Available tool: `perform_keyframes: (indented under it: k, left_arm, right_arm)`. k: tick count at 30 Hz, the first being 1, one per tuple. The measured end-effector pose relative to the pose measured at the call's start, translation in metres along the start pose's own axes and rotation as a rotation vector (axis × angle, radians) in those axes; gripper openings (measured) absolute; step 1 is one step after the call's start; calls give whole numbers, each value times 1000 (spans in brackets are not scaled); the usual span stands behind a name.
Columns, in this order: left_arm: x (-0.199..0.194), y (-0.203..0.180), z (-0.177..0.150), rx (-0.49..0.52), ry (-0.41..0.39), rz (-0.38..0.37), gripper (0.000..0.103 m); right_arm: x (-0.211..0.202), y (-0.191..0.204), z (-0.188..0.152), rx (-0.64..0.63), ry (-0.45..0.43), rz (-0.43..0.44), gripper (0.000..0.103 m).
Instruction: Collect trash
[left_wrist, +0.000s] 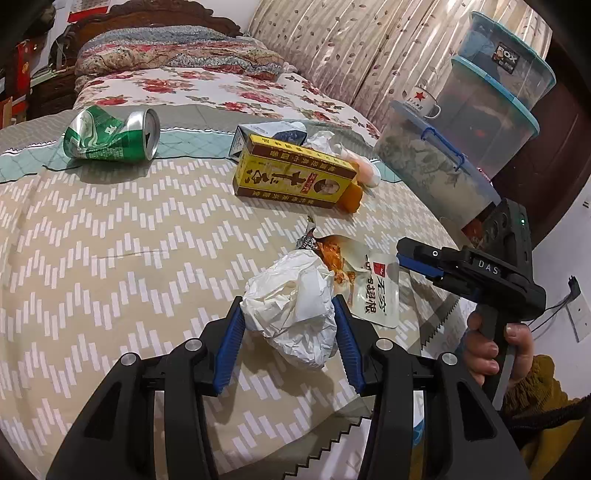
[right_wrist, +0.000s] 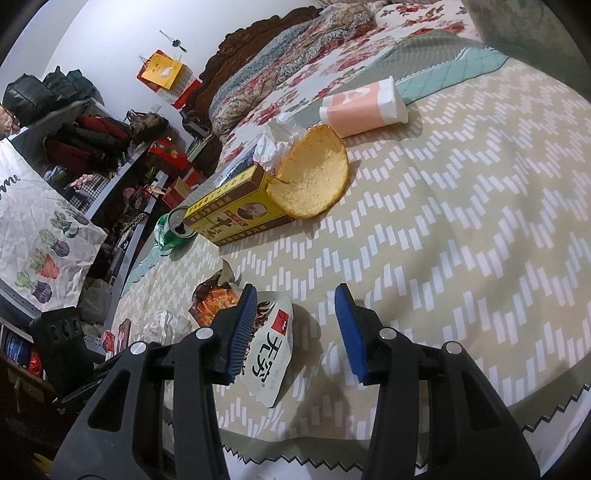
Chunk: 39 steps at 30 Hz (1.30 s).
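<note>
On the zigzag bedspread (left_wrist: 110, 277), my left gripper (left_wrist: 288, 306) is shut on a crumpled white paper ball (left_wrist: 291, 325), with a blue pad pressing each side. Just behind the ball lies a white snack wrapper (left_wrist: 373, 291) with an orange torn end. A hand (left_wrist: 484, 350) holds my right gripper (left_wrist: 413, 258) at that wrapper's right edge. In the right wrist view the right gripper (right_wrist: 295, 291) is open. Its left finger lies over the snack wrapper (right_wrist: 269, 354) and its right pad stands clear of it. The paper ball (right_wrist: 166, 325) shows at the lower left.
A crushed green can (left_wrist: 110, 134), a yellow box (left_wrist: 295, 171), an orange peel (right_wrist: 314, 177) and a pink paper cup (right_wrist: 362, 107) lie farther up the bed. Stacked plastic storage boxes (left_wrist: 461, 122) with a mug (left_wrist: 424, 101) stand at the right. Cluttered shelves (right_wrist: 92, 147) stand beside the bed.
</note>
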<state>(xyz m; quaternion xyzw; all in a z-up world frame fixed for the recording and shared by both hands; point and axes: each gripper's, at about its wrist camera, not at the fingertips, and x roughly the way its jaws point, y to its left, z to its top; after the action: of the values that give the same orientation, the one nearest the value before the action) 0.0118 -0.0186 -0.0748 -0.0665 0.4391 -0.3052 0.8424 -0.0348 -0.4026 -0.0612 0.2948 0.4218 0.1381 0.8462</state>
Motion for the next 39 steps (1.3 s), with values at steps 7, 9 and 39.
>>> perform_keyframes:
  k: [7, 9, 39]
  left_arm:
    - [5, 1, 2, -8, 13, -2, 45]
    - [7, 1, 2, -6, 13, 0, 45]
    - [11, 1, 4, -8, 31, -3, 45]
  right_arm:
    - [12, 2, -6, 10, 42, 27, 45]
    - [14, 7, -10, 4, 59, 48, 44]
    - [40, 37, -11, -183, 156, 135, 47]
